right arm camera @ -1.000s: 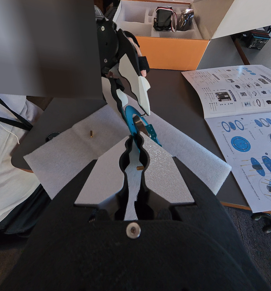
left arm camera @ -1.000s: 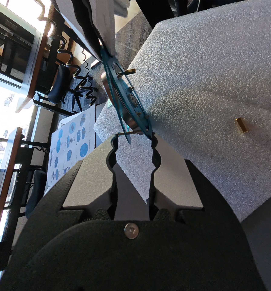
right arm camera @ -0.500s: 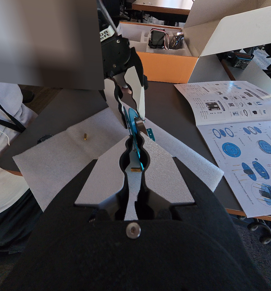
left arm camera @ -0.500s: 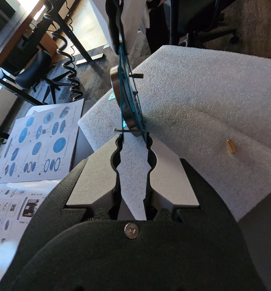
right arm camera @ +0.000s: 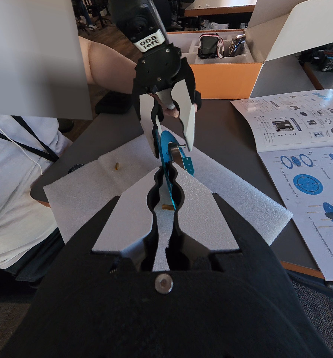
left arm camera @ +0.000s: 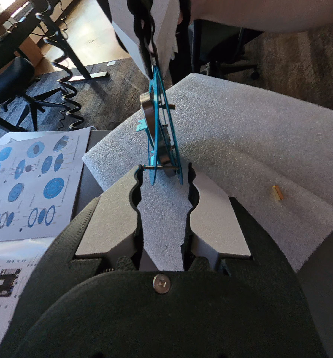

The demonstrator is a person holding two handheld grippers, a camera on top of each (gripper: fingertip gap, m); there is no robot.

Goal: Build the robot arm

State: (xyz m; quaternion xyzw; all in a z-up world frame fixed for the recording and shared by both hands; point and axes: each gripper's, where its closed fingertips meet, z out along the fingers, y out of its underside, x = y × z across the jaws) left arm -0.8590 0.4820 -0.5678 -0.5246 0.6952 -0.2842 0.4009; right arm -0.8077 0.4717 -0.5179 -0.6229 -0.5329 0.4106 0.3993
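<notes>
Blue disc assembly (right arm camera: 166, 155) upright on foam sheet (left arm camera: 239, 135), right gripper (right arm camera: 166, 166) jaws clamping it (seemingly), left gripper (left arm camera: 164, 168) jaws wide.

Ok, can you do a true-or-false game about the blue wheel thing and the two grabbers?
1. The blue disc assembly is up on its edge, not lying flat. True.
2. The right gripper is wide open and holds nothing. False: it is shut on the disc's rim.
3. The left gripper is open, one finger on each side of the assembly. True.
4. The loose brass standoff lies on the booklet. False: it lies on the white foam sheet.
5. The orange box is closed. False: its lid is up.
</notes>
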